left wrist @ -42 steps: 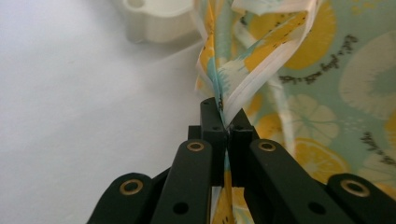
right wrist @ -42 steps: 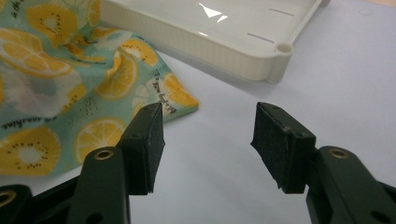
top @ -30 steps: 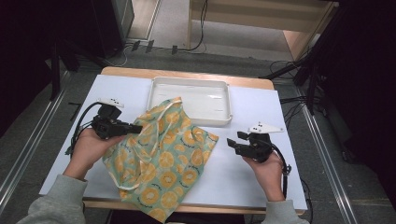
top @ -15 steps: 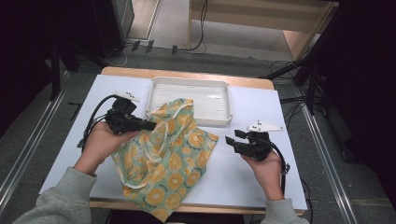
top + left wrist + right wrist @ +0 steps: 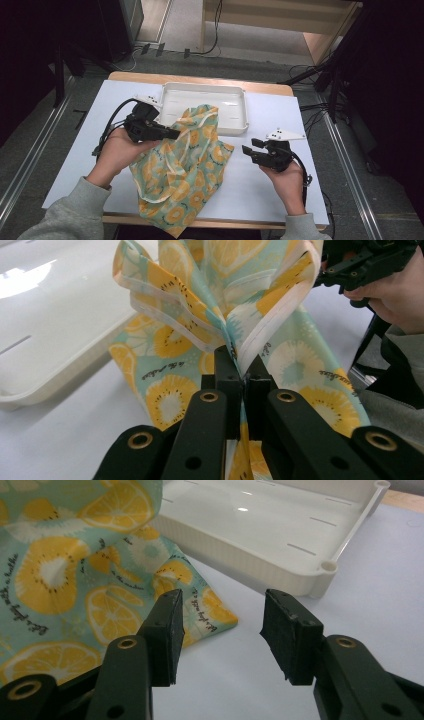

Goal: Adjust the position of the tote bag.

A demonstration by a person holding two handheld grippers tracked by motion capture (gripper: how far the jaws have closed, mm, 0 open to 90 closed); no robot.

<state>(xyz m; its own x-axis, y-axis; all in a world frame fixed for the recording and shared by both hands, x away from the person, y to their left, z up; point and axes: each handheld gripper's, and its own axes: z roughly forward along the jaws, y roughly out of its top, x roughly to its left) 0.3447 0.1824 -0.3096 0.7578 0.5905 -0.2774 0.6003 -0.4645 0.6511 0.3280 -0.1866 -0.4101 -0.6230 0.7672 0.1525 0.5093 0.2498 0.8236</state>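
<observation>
Lemon-print cloth pinched up by the left gripper

The left gripper has its jaws pressed together on a bunched fold of the cloth, mint green with yellow citrus slices and a cream hem, lifting it beside the white tray; the rest drapes over the table's near edge. The right gripper hovers near it, jaws spread.

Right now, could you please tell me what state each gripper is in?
Left gripper: closed on a bunched fold of the lemon-print cloth, lifting it.
Right gripper: open, holding nothing, just beside the cloth's edge.
</observation>
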